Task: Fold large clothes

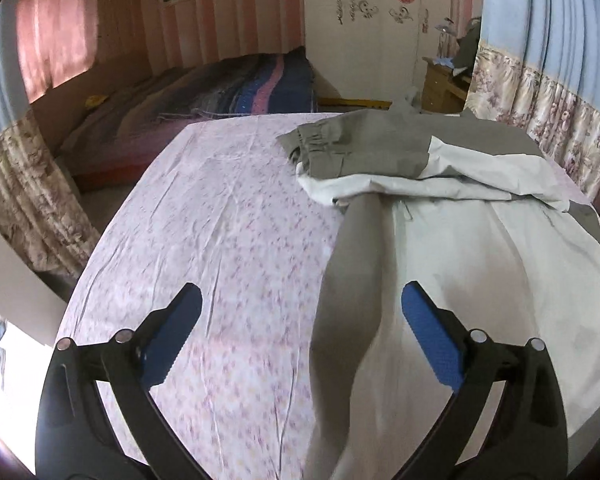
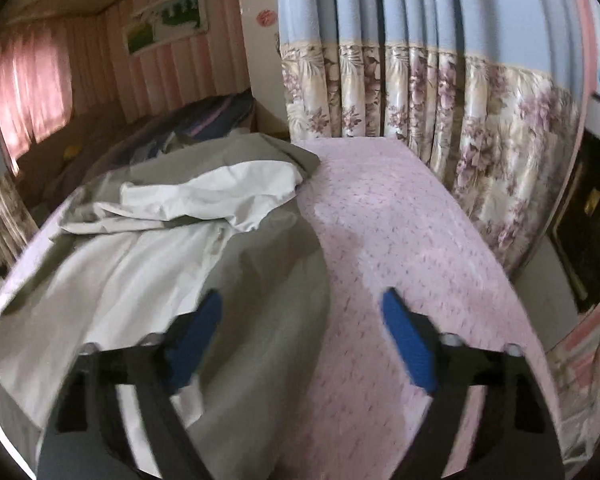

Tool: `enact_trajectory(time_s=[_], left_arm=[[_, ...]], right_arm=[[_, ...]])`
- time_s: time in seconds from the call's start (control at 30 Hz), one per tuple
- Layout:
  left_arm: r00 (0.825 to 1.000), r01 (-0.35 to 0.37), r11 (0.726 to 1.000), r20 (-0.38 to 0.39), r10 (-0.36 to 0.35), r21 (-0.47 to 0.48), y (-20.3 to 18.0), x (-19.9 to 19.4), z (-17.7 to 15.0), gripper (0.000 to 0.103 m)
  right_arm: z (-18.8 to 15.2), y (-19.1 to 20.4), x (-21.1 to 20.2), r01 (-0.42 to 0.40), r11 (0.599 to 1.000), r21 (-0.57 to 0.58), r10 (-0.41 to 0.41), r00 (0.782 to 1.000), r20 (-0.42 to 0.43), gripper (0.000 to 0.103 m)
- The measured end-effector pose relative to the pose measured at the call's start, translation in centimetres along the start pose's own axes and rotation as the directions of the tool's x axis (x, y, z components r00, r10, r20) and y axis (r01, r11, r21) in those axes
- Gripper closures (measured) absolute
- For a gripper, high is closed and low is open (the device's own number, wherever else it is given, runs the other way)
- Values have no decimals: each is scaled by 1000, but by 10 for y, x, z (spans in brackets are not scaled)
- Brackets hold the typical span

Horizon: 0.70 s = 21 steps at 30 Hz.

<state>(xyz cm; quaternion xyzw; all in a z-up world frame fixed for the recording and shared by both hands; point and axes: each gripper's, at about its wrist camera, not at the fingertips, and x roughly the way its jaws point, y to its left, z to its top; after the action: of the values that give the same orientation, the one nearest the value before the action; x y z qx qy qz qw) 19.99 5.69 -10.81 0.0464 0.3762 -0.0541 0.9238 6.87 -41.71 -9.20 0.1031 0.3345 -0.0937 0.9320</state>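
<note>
While a grey and white jacket [image 1: 460, 216] is lying on the pink sheet [image 1: 220, 220], the left hand-held gripper [image 1: 300, 312] and right hand-held gripper [image 2: 302, 312] are hovering wide apart, gripping nothing.

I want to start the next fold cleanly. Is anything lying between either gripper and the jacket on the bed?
Nothing visible blocks either one. The left gripper hangs open with the jacket edge already between its fingers; the right gripper is open over the same jacket's other edge. Only the pink sheet surrounds it.

Grey-and-white jacket [image 1: 440, 208] on pink floral sheet [image 1: 220, 208], left gripper [image 1: 300, 312] fingers [image 1: 428, 332] spread above.
</note>
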Motion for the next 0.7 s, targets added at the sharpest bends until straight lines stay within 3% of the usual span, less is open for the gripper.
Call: enact_trajectory(time_s=[0.17,0.27,0.37,0.47,0.5,0.53,0.57,0.6,0.63,0.7], left_arm=[[997,23,1000,-72,-23,-4,-1,-13,-35,10],[995,-10,1000,-100,8,-19,5,-14,-51,11],[988,25,998,-153,-34,-60,11,-11,-69,15],[968,118,990,-214,-133,-82,3,0,-82,38],[960,152,985,-224,-168,-85,-1,3,-83,60],[953,181,980,-233,-195,-84,-8,6,-82,67],[957,171,983,-227,-183,-69,-13,6,-81,71],[965,161,986,-204,-165,-37,-21,4,-76,83],[968,166,986,-185,-167,-21,-24,1,-72,91],[975,177,984,-134,-177,-11,-24,-8,-56,93]], right_arm=[[-30,-1,-15,-38,999,33,40,998,-44,32],[-47,-4,-25,-58,997,59,63,995,-73,32],[-59,-6,-33,-57,995,78,64,993,-95,32],[-68,-7,-28,-81,989,123,98,985,-141,32],[-70,-5,-23,-92,987,129,111,981,-157,34],[-71,-2,-19,-121,984,133,143,975,-169,38],[-72,2,-16,-160,978,136,183,968,-174,61],[-71,7,-14,-204,969,141,227,957,-178,74],[-69,12,-12,-212,969,128,233,955,-181,77],[-60,24,-11,-189,981,48,194,968,-161,89]])
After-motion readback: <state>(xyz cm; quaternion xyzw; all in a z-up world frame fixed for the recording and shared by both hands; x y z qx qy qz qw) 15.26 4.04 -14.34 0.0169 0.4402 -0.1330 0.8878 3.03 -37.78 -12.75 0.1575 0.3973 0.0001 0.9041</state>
